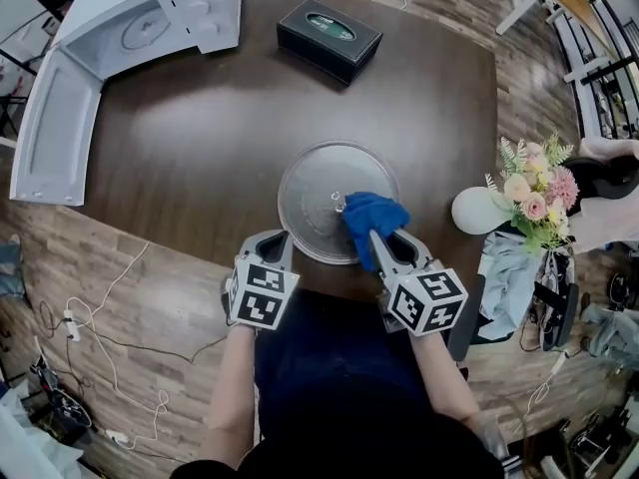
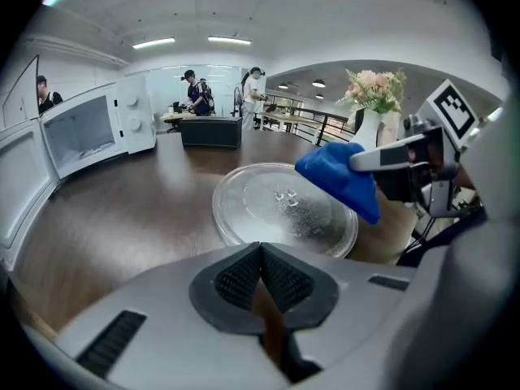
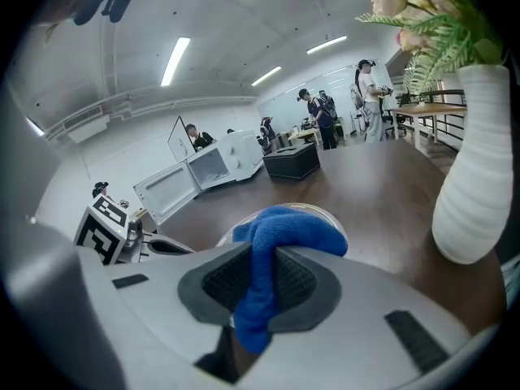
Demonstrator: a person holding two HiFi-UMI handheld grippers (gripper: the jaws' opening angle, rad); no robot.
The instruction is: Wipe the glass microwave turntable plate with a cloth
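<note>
I hold the cloth (image 1: 373, 216) clamped in the right gripper (image 1: 385, 239) jaws for rubbing | plate (image 1: 312, 193) on the surface (image 1: 200, 138), just ahead of both jaws | left gripper (image 1: 272, 245) jaws together, empty, at its near rim, probably to steady it

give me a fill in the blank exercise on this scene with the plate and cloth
1. The right gripper is shut on a ____ cloth.
2. The left gripper is shut and holds ____.
3. The door of the microwave stands ____.
4. In the head view the white vase stands to the ____ of the glass plate.
Missing words: blue; nothing; open; right.
</note>
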